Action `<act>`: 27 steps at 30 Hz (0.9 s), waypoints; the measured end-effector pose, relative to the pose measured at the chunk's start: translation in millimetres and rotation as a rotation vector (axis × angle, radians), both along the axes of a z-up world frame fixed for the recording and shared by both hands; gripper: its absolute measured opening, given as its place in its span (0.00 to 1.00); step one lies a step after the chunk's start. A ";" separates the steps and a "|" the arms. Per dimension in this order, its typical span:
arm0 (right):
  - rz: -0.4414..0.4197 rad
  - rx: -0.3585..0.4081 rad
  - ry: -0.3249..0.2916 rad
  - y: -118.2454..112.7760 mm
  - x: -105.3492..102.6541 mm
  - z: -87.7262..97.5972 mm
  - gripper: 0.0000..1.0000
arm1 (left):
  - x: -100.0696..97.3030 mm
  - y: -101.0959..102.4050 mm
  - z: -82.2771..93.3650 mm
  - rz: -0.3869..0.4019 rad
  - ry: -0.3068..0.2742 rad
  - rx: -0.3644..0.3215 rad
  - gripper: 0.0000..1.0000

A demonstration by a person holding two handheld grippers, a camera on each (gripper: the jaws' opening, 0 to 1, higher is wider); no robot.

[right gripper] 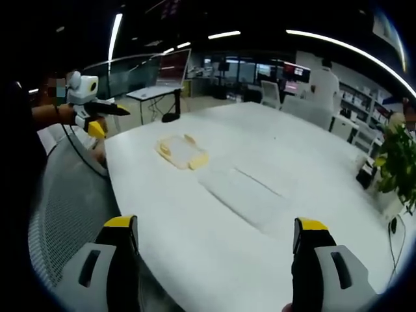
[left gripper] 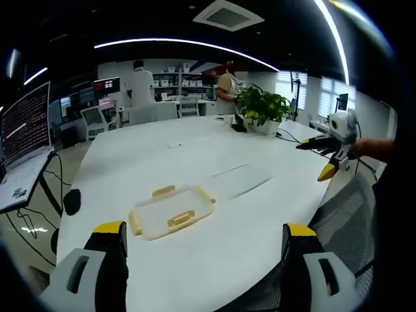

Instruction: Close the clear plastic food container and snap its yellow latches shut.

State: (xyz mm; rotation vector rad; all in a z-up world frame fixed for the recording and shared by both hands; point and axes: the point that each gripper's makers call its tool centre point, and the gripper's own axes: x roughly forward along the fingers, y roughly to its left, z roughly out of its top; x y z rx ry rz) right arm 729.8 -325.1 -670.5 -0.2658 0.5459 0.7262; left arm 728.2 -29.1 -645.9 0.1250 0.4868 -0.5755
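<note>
While both jaw pairs stand wide apart and hold nothing, the left gripper (left gripper: 203,244) should approach the container (left gripper: 171,211) squarely; it lies flat mid-table (left gripper: 214,156), the right gripper (right gripper: 218,242) farther off.

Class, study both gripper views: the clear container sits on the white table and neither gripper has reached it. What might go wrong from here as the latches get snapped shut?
1. The clear plastic container lies flat on the smooth white table, held by nothing; pushing a yellow latch sideways may slide it.
2. It sits fairly near the table edge, so a hard shove could send it off.
3. Both the left gripper and right gripper are open and well away, so misaligned approaches are possible.
</note>
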 end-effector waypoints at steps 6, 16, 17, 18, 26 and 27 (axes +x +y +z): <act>0.032 -0.007 0.011 3.9 4.8 -0.8 0.97 | 5.2 2.5 -1.1 -0.013 0.010 0.007 0.96; 0.114 -0.019 0.038 15.5 14.1 2.3 0.94 | 17.4 9.3 -2.8 -0.039 0.019 0.017 0.95; 0.119 -0.021 0.038 16.8 15.0 3.0 0.94 | 18.9 10.2 -2.9 -0.041 0.018 0.020 0.95; 0.129 -0.030 0.035 17.6 17.1 3.3 0.95 | 19.8 10.7 -3.1 -0.044 0.019 0.022 0.95; 0.175 -0.052 0.038 20.6 31.7 5.0 0.92 | 28.0 16.6 -6.8 -0.064 0.027 0.040 0.93; 0.181 -0.055 0.039 21.9 34.1 5.7 0.92 | 29.1 17.2 -6.9 -0.064 0.028 0.041 0.93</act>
